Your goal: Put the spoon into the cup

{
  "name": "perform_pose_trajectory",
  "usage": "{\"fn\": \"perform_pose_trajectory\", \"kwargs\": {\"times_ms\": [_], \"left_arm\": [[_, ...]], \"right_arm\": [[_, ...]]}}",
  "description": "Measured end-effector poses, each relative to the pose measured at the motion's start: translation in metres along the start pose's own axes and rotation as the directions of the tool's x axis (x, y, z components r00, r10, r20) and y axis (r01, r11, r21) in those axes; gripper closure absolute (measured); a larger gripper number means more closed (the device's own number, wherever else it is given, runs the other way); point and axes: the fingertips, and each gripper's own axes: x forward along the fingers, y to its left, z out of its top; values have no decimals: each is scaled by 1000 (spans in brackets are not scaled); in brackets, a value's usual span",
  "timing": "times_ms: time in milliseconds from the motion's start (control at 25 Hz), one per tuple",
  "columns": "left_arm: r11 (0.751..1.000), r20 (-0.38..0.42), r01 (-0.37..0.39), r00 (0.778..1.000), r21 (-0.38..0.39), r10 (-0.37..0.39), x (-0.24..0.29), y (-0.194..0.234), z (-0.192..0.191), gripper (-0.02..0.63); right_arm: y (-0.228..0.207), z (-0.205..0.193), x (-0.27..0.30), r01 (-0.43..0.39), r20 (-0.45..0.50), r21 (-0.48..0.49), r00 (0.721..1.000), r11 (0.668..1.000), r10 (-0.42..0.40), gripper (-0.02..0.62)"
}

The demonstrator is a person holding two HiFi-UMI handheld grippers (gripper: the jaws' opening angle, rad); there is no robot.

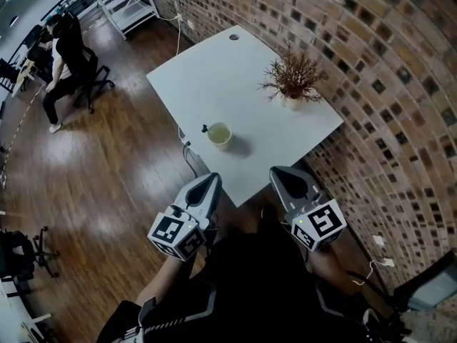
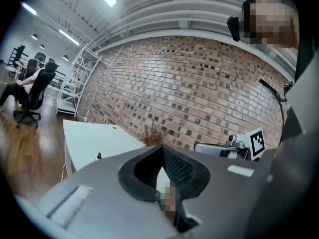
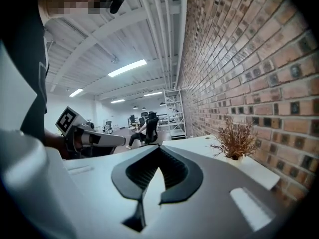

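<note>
The cup [image 1: 219, 135], pale yellow, stands upright on the white table [image 1: 214, 70], near the table corner that is closest to the person. A small dark thing [image 1: 204, 128] sits just beside the cup on its left; it is too small to say what it is. I cannot make out the spoon in any view, neither in the cup nor on the table. The left gripper [image 1: 212, 179] is held in front of this table corner, over the wooden floor [image 1: 107, 184], and it does not touch the table. Its jaws are pressed together and nothing is between them. The right gripper [image 1: 282, 171] is held beside it, also in front of the table edge. Its own view shows its two jaws meeting at the tips with nothing held. Both grippers point toward the table and are well apart from the cup. A dry plant [image 1: 293, 77] in a small white pot stands on the far side of the table, near the brick wall [image 1: 371, 48]. Farther in the room a person [image 1: 61, 56] sits on an office chair.
</note>
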Motion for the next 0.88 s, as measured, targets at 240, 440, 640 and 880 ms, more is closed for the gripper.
{"fn": "perform_pose_trajectory", "kwargs": {"times_ms": [240,440,640,880], "left_arm": [[996,-18,85,996,38,-85,1,8,-8,604],[993,5,113,994,25,-113,-3,-4,-3,604],[998,-24,55,998,40,-54,-11,-10,-3,604],[996,-10,32,999,80,-31,-10,-24,5,604]], "right_arm": [[2,-19,-22,186,-37,11,982,982,-186,589],[7,-7,-27,180,-14,5,984,984,-180,589],[10,12,-26,152,20,-38,988,988,-151,589],[0,20,-31,106,46,-20,993,994,-105,589]]}}
